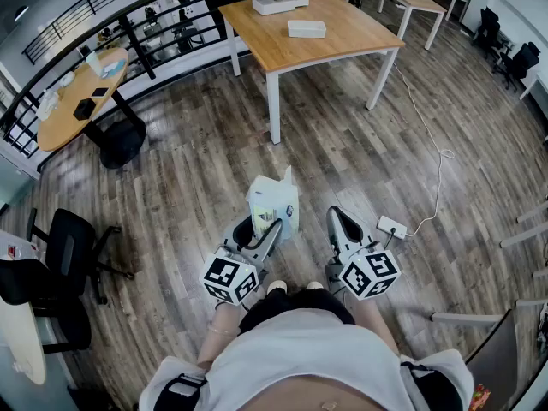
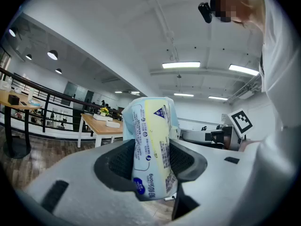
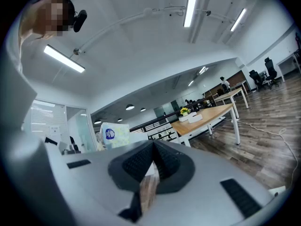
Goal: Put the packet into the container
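Packet (image 2: 151, 145) of soft, glossy film, a plump pillow printed in pale yellow, white and blue, stands upright between the fingers (image 2: 116, 163) of the left gripper (image 1: 267, 228). Their dark ribbed pads press its sides from left and right, spread about as wide as the packet is thick, and the film bulges above and below the grip. In the head view the packet juts up and forward from that gripper, in the air over the floor (image 1: 197, 161) of long grey-brown wood-grain planks, just ahead of the person (image 1: 300, 358) who holds both tools close to the body.

The right gripper (image 1: 339, 218), a smooth grey moulded shell, is level beside the left one. In the right gripper view its two ribbed pads meet at the tips with nothing between them. Each gripper carries a white cube with black square markers at its rear.

Well apart from the packet, farther up the head view, is a rectangular worktop (image 1: 342, 45) of pale orange wood on slim white legs. On it lie a shallow white box (image 1: 306, 28) and a white planter (image 1: 278, 3) with yellow flowers. To the left are a rounded wooden table (image 1: 64, 114) on a black base and a black swivel chair (image 1: 64, 247). A thin white cable (image 1: 432, 174) curls across the planks to a white power strip (image 1: 392, 227) near the right gripper.
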Available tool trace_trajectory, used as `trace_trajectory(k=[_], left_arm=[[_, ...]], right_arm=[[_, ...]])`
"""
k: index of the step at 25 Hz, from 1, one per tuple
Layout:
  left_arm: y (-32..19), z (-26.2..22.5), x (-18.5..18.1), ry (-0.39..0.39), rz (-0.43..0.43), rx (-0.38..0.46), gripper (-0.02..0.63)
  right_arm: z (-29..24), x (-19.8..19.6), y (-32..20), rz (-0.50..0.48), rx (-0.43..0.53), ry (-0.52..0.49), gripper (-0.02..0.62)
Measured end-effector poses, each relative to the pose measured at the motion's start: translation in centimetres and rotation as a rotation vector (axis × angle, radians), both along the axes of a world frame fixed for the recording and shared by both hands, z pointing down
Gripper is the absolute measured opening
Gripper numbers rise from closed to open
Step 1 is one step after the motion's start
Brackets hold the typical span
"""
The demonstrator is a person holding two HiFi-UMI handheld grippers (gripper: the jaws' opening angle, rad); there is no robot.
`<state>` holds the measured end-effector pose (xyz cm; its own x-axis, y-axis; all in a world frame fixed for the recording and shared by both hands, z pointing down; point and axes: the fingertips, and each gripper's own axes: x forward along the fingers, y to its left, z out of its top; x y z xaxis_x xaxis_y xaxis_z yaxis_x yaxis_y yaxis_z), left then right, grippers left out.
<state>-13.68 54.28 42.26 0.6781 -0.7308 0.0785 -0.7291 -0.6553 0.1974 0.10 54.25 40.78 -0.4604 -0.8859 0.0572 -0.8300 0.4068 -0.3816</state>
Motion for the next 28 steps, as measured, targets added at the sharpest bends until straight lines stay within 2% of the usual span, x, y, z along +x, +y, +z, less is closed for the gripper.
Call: trace_trajectory(k=[11, 20, 28], left_arm=[[-0.1, -0.4, -1.4, -0.005, 0.056, 0.027, 0.199], [0.7, 0.1, -3.5, -0.003, 0.1, 0.023, 0.199], [0.2, -0.4, -4.6, -0.005, 0.12, 0.033, 0.199]], right_arm=[[0.0, -2.4, 0.2, 0.016, 0.013, -0.022, 0.011], [-0.1, -5.6, 0.4, 0.007, 0.026, -0.109, 0.011], [-0.3, -7.4, -0.2, 0.01, 0.026, -0.096, 0.011]])
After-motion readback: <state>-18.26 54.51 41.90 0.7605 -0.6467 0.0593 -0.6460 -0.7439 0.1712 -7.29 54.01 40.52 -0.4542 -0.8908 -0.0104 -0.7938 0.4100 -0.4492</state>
